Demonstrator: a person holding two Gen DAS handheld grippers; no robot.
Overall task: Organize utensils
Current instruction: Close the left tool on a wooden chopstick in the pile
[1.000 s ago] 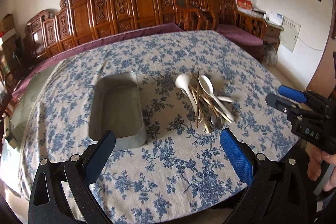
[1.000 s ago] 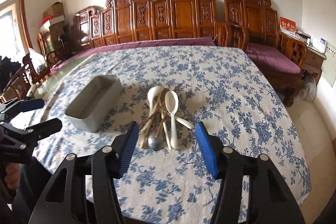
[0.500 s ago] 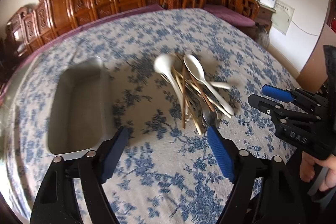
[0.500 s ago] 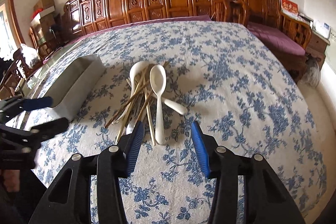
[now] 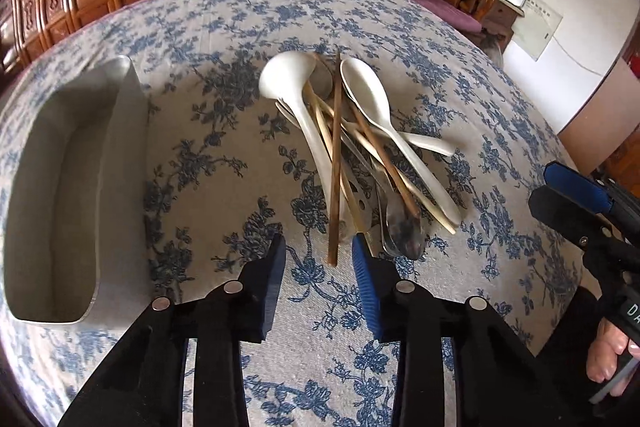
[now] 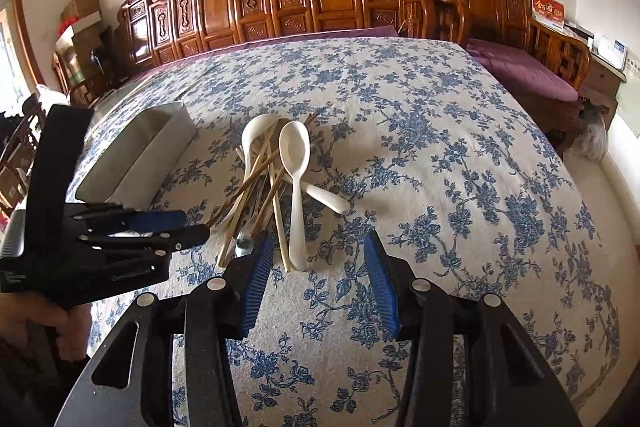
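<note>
A loose pile of utensils [image 5: 360, 155] lies in the middle of the blue-flowered tablecloth [image 5: 224, 27]: 3 white ceramic soup spoons, several brown wooden chopsticks and a few metal spoons crossing one another, with the empty grey rectangular metal tray [image 5: 60, 187] well apart to one side. The left gripper [image 5: 318, 259] is angled down at the near end of the pile, its jaws closing, with the tip of 1 dark wooden chopstick [image 5: 336, 163] between them and not yet pinched. The right gripper [image 6: 318, 259] hovers half open just short of the long white spoon handle [image 6: 297, 223], holding nothing. To do this pick well, the left should probably close squarely on that 1 chopstick alone, near its end, and lift it straight along its length so the crossed pieces are not dragged out.
</note>
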